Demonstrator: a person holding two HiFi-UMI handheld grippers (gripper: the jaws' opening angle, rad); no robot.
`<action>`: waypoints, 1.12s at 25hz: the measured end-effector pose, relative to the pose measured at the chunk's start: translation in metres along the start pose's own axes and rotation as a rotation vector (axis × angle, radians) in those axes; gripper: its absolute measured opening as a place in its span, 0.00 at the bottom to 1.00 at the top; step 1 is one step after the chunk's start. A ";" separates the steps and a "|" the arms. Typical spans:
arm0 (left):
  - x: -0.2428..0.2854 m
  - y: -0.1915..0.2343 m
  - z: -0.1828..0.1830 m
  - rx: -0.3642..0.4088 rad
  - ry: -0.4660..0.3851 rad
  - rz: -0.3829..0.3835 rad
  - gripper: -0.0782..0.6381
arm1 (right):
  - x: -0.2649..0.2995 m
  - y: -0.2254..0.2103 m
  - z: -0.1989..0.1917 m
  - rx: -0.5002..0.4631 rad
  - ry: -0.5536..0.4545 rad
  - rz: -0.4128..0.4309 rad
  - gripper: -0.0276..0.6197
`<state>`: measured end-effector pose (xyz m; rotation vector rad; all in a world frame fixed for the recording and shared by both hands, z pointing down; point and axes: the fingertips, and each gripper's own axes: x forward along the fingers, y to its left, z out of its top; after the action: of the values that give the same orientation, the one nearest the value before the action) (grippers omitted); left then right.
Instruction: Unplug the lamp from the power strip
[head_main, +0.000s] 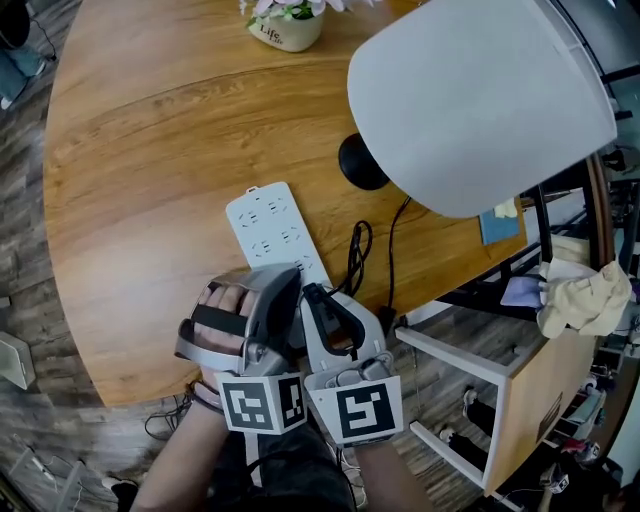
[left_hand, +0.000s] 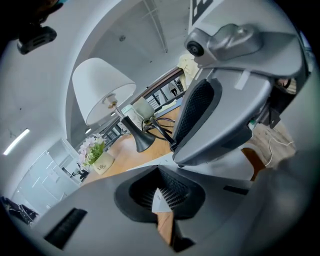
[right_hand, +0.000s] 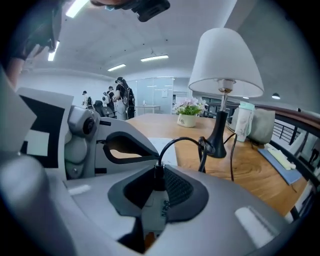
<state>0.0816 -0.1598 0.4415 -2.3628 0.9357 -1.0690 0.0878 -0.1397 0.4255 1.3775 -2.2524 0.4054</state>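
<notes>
- A white power strip (head_main: 272, 228) is seen lying flat on the round wooden desk (head_main: 140, 180), its near end covered by the two tools.
- The lamp (head_main: 480, 100) is stood on the far right part of the desk, with its white shade over a black base (head_main: 362, 162), just beyond the strip's far end.
- A black cord (head_main: 355, 255) is looped on the desk to the right of the strip and is led back towards the right tool.
- The right tool (head_main: 320, 300) is held at the strip's near end. Its jaws are closed on a white plug (right_hand: 156, 202), with the black cord rising from the plug's top.
- The left tool (head_main: 288, 283) is held just beside the right one, the two bodies touching or nearly so.
- The left tool's jaws are drawn almost together. A white corner of the power strip is caught in the narrow gap, and desk wood is seen below it.
- A pot of flowers (head_main: 287, 28) is placed at the desk's far edge, well apart from the strip.
</notes>
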 end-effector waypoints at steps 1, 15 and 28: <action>0.000 0.000 0.000 -0.005 -0.001 -0.001 0.10 | -0.001 -0.001 -0.001 0.041 -0.016 0.015 0.15; 0.001 0.000 0.002 -0.051 -0.013 -0.024 0.10 | -0.003 0.000 0.001 0.002 -0.014 0.008 0.14; 0.000 -0.001 0.001 -0.081 -0.027 -0.024 0.10 | -0.003 0.001 0.002 0.040 -0.018 -0.003 0.14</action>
<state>0.0833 -0.1593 0.4415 -2.4533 0.9610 -1.0237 0.0878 -0.1387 0.4223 1.4097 -2.2677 0.4410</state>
